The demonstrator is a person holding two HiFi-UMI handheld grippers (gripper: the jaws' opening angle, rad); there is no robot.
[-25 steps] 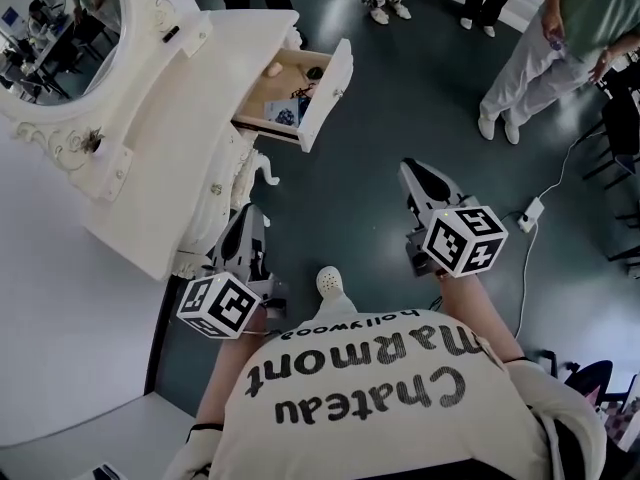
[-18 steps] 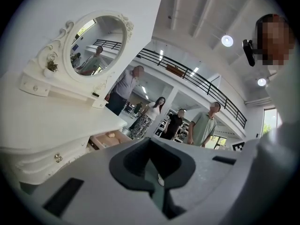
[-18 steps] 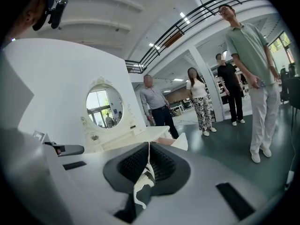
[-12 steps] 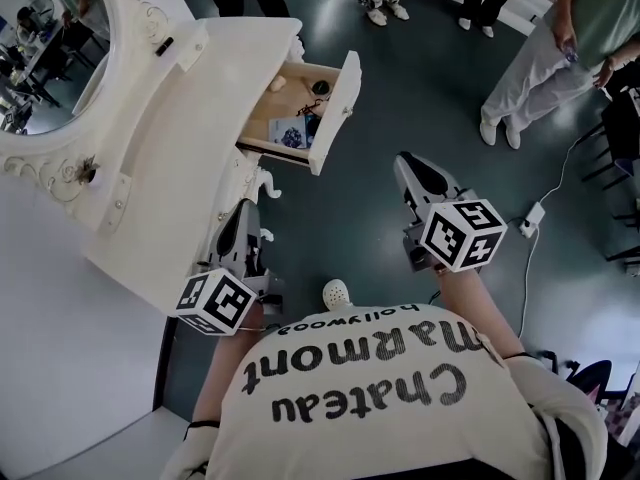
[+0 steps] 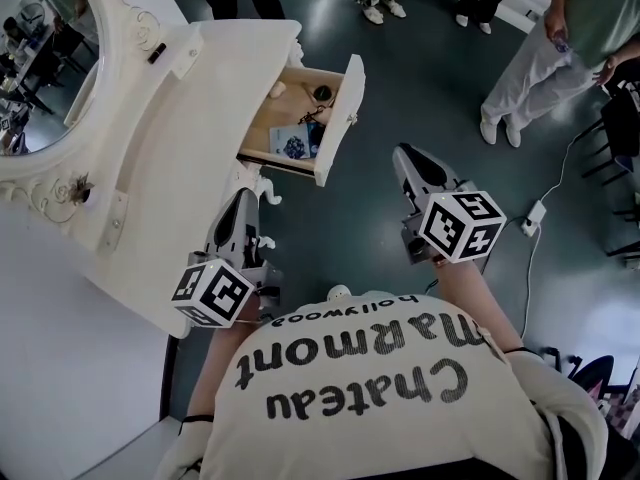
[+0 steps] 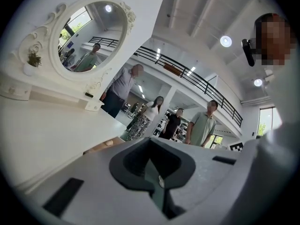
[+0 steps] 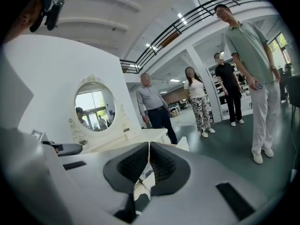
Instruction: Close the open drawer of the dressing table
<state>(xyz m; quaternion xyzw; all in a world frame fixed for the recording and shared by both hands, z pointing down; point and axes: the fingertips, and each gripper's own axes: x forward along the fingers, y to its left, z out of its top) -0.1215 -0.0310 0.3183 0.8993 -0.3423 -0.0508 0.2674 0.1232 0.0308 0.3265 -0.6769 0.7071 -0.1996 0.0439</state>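
The white dressing table [image 5: 170, 138] with its oval mirror [image 5: 45, 58] stands at the left. Its wooden drawer [image 5: 300, 118] is pulled out to the right, with small items inside; the white drawer front [image 5: 342, 118] is tilted towards me. My left gripper [image 5: 243, 198] is shut and empty, beside the table's carved front edge below the drawer. My right gripper [image 5: 404, 158] is shut and empty over the dark floor, right of the drawer front and apart from it. In the right gripper view the gripper [image 7: 149, 149] points at the drawer front [image 7: 183, 143]. The left gripper [image 6: 151, 146] looks along the tabletop [image 6: 47, 130].
Several people stand on the dark floor beyond the table [image 5: 530, 58]. A white power strip with its cable [image 5: 531, 213] lies at the right, near black chair legs [image 5: 620, 138]. My shoe [image 5: 340, 293] shows between the grippers. A white wall runs along the left.
Both grippers have moved forward towards the drawer, which now sits nearer in the head view. Both stay shut, and the drawer is as far out as before.
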